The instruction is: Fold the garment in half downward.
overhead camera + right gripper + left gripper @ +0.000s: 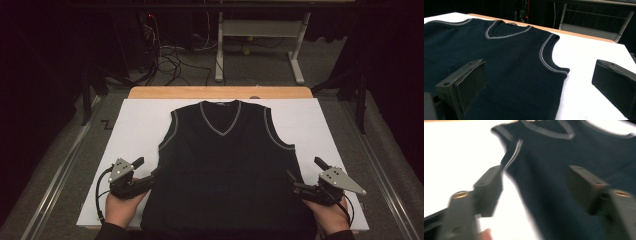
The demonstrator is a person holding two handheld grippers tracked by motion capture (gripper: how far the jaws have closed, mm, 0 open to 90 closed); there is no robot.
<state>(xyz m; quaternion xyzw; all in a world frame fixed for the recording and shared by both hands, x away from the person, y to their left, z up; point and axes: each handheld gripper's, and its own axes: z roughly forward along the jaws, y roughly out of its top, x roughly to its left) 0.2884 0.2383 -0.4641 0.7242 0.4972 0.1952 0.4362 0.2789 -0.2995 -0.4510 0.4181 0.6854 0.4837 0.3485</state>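
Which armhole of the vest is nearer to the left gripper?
The armhole at the high view's left; it lies just beyond the left gripper. The other armhole is across the vest.
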